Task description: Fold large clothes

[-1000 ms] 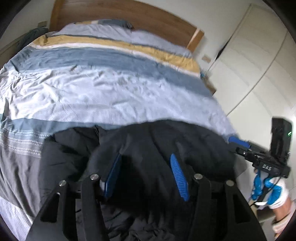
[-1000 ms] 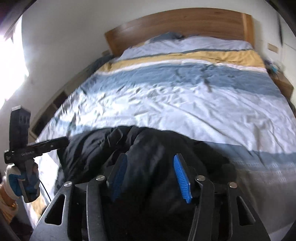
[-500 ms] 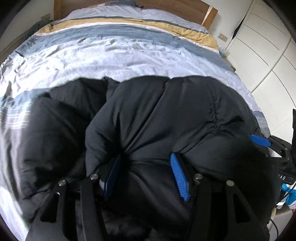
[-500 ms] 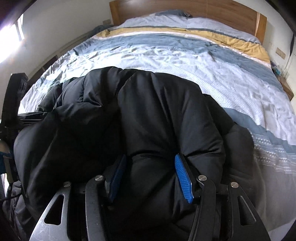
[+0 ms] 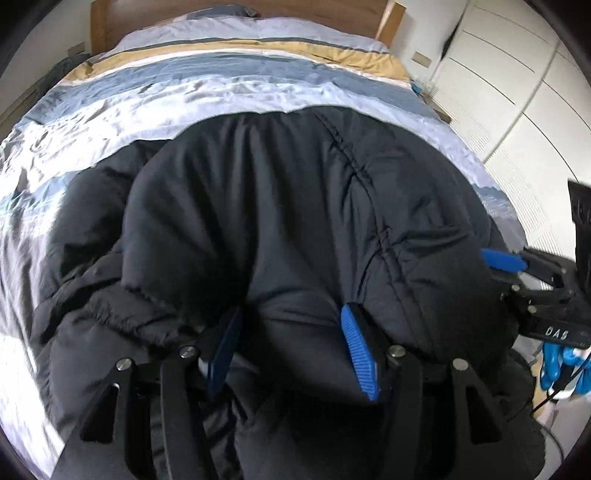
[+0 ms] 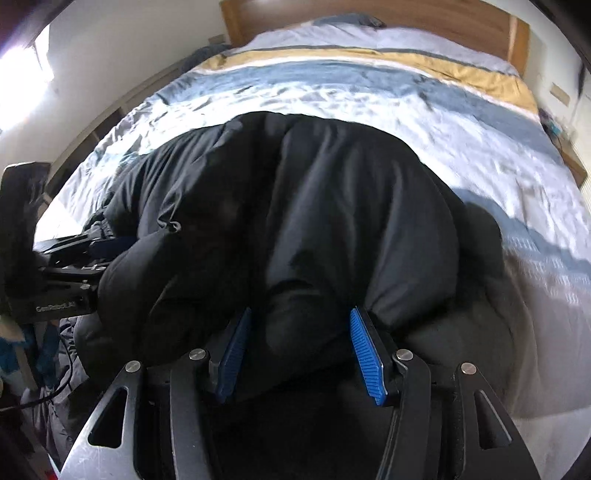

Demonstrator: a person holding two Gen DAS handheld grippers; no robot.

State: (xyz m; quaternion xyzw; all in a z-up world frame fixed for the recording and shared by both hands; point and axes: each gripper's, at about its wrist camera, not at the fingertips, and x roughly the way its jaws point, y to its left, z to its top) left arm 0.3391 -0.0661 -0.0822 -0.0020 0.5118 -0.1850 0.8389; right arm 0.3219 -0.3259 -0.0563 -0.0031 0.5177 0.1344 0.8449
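Since the earlier frame the black padded jacket (image 5: 280, 221) has spread further over the striped bed cover (image 5: 207, 92). Both the left gripper (image 5: 291, 350) and right gripper (image 6: 303, 354) pinch thick folds of it between their jaws.

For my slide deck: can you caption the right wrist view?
Right gripper clamps a bunched fold of black padded jacket over a striped bed.

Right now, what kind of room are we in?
Most likely a bedroom: a bed with a striped duvet, a wooden headboard against the wall, and white wardrobe doors beside it. A black padded jacket lies on the bed.
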